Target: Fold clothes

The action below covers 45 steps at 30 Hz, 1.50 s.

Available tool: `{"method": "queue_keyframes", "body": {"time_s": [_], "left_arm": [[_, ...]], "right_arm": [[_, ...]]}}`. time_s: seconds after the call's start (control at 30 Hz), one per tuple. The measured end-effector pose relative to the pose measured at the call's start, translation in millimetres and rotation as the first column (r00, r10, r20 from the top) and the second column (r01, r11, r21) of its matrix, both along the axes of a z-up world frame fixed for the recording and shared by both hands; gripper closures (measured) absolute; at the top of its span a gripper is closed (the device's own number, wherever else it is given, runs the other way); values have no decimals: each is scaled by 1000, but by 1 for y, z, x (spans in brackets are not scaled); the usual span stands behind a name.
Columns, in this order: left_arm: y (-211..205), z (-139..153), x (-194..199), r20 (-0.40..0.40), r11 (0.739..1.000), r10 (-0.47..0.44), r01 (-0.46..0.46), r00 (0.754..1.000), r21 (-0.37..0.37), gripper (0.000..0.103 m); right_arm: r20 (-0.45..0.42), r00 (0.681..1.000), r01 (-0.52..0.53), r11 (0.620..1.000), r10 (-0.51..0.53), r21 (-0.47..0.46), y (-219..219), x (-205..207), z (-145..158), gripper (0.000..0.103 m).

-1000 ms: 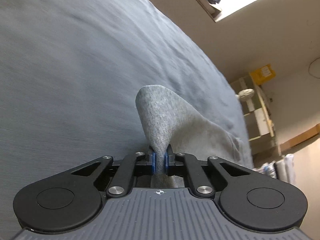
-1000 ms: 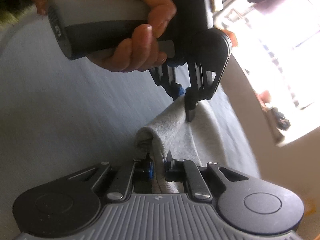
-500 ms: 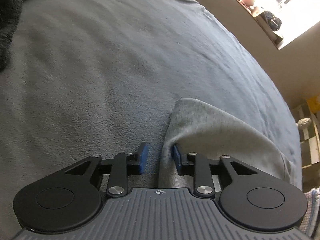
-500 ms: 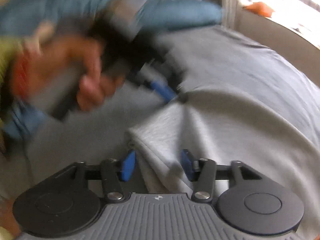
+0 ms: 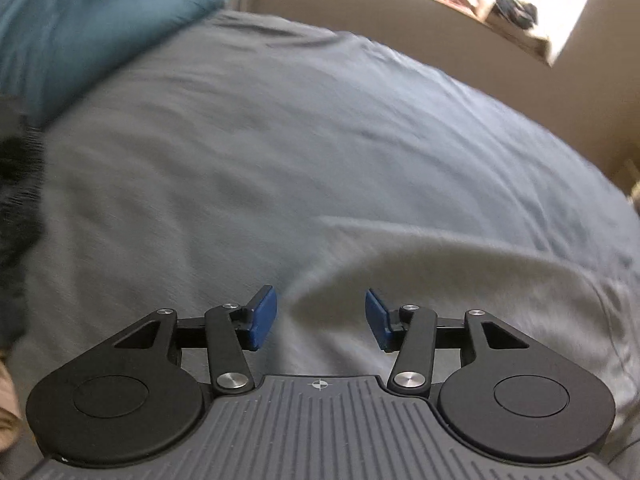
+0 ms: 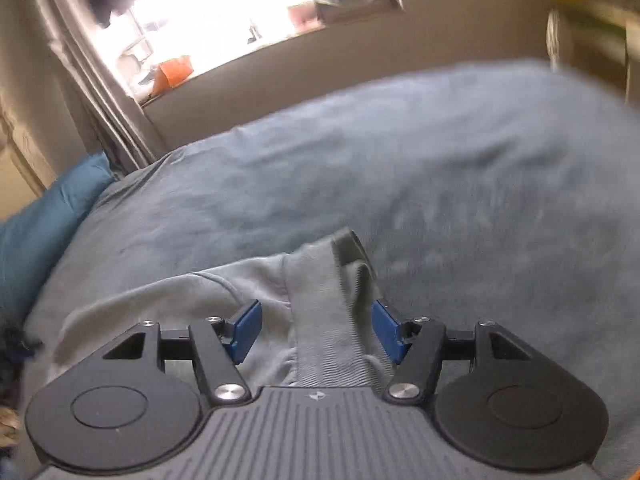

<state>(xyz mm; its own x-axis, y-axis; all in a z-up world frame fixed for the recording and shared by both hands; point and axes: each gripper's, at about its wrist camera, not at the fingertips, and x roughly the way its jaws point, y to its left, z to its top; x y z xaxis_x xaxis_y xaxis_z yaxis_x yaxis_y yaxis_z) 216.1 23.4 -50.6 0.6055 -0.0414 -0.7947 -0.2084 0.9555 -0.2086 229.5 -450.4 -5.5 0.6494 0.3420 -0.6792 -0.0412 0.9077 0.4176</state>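
Bed [image 5: 280, 140]: grey-blue cover fills both wrist views, with a teal pillow [image 5: 80, 28] at the head end by the wall. It is the work surface; I see no basket, drawer or bin in either view, so there are no containers or contents to record.

Garment: one light grey garment [image 6: 312, 320], looks like sweatpants, lying on the cover directly under both tools. In the right wrist view a ribbed band [image 6: 320, 344] runs up between the fingers toward a darker tab [image 6: 350, 246] at its far end; the pale body spreads off to the left. In the left wrist view I see only a smooth rounded edge of the same cloth [image 5: 460, 280], spreading right.

Left gripper [image 5: 321, 318]: jaws opening, about half spread. Cloth lies beneath the gap, but neither blue pad presses on it. Holding nothing.

Right gripper [image 6: 316, 332]: jaws stand well apart. The band sits between the pads; the right-hand pad is very close to a raised ruck of fabric, but I see no pinch. I read it as released.

Progress, my judgement: the garment looks laid down with at least one fold in it, edges rounded instead of flat. The right end is rucked and untidy. Left to do: flatten that end, probably one more fold. Blur limits how far I trust this.
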Motion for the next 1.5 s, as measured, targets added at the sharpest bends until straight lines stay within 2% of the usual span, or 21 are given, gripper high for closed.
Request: {"method": "queue_keyframes", "body": {"time_s": [0.07, 0.17, 0.2, 0.23, 0.33, 0.37, 0.47, 0.53, 0.63, 0.73, 0.77, 0.87, 0.97, 1.03, 1.13, 1.27, 1.4, 1.5], "left_arm": [[-13, -5, 0, -6, 1000, -23, 23, 1000, 4, 54], [-26, -13, 3, -19, 999, -42, 42, 999, 18, 54], [-28, -15, 3, -24, 999, -43, 43, 999, 18, 54], [-29, -16, 2, -28, 999, -42, 43, 999, 15, 54], [-30, -18, -1, -33, 999, -42, 42, 999, 12, 54], [-30, -19, -1, -33, 999, -42, 42, 999, 11, 54], [-29, -21, -3, -34, 999, -43, 43, 998, 7, 54], [-31, -24, -2, -38, 999, -45, 46, 998, 5, 54], [-32, -25, -1, -37, 998, -57, 56, 998, -2, 54], [-30, -23, 0, -36, 998, -65, 64, 997, -15, 54], [-30, -22, 0, -36, 997, -69, 68, 997, -19, 54], [-30, -23, 2, -40, 996, -82, 81, 996, -26, 54], [-30, -24, 1, -39, 996, -81, 80, 996, -33, 54], [-31, -23, 0, -36, 996, -85, 84, 996, -40, 54], [-31, -20, -3, -38, 993, -108, 106, 993, -47, 54], [-35, -18, -2, -34, 988, -149, 147, 988, -39, 54], [-42, -21, 0, -32, 981, -189, 187, 981, -51, 54], [-47, -25, -3, -50, 972, -235, 234, 971, -31, 54]], "right_arm": [[-10, 1000, 9, 999, -8, 39, -4, -10, -13, 40], [4, 1000, -8, 1000, 8, -4, -1, -12, -25, 50], [3, 1000, -23, 1000, 23, -18, 1, -14, -27, 69], [-4, 999, -33, 999, 33, -26, 6, -11, -30, 80], [43, 998, -46, 997, 49, -63, 12, -23, -20, 94], [59, 997, -48, 997, 51, -63, 13, -29, -13, 95], [94, 995, -38, 997, 44, -63, 13, -42, -2, 97], [80, 997, -18, 996, 24, -82, 10, -42, -6, 98], [6, 1000, 25, 1000, -25, -10, -5, -34, -21, 98], [-31, 998, 55, 993, -52, 107, -17, -36, -19, 100], [-29, 998, 52, 993, -49, 102, -16, -36, -17, 100], [-7, 1000, 24, 999, -24, 30, -6, -34, -10, 99], [-76, 996, 50, 999, -49, 3, -9, -22, -26, 90], [-96, 993, 64, 998, -65, -15, -10, -19, -29, 88], [-17, 998, 63, 997, -64, -53, -6, -26, -3, 84], [103, 994, -29, 994, 40, -103, 22, -13, 28, 79], [135, 974, -160, 974, 182, -160, 61, 35, 14, 78], [54, 976, -193, 956, 210, -221, 76, 69, -18, 79]]}}
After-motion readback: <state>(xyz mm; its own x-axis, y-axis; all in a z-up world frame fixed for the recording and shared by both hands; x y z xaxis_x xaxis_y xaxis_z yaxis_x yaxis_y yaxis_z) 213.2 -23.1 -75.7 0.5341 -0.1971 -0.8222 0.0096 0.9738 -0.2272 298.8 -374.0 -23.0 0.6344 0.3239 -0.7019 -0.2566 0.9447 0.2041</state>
